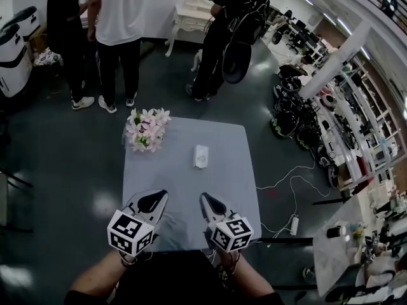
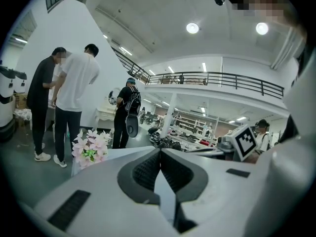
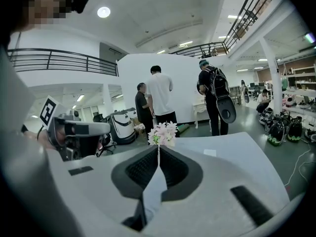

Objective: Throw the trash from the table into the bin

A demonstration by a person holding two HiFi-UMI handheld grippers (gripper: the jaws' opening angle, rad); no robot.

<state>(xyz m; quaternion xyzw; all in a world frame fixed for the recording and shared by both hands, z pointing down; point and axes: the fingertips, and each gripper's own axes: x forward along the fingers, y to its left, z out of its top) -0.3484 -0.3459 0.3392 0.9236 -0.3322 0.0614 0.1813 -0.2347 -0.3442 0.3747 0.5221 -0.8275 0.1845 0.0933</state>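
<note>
We judge the task barely begun. The small white rectangular piece of trash [image 1: 201, 156] lies flat near the middle of the grey square table [image 1: 232, 170], untouched. The only other thing on the top is a bunch of pale pink flowers [image 1: 147, 129] at the table's 11 o'clock corner, well apart from the trash.

The left gripper [image 1: 152, 201] hangs over the table's near edge, at about 7 o'clock from the trash. Its own view shows the two ribbed pads pressed together at the tips with nothing between them. The right gripper [image 1: 210, 202] sits just beside it, at about 6 o'clock from the trash. It too is fully closed and empty: its view shows the pads meeting in a thin line, with the flowers and the trash on the table beyond them. Neither gripper touches the trash; both are short of it.

So every step is left. One gripper has to open its jaws, reach toward 12 o'clock, close on the trash, lift it and carry it to the bin. We see no bin in any view. Around the table there are people [image 1: 117, 18] standing between 11 and 1 o'clock and cluttered shelves [image 1: 356, 107] at 3 o'clock, so we cannot tell where the drop will happen. In our judgement the right gripper is better placed for the pick, being nearly in line with the trash.
</note>
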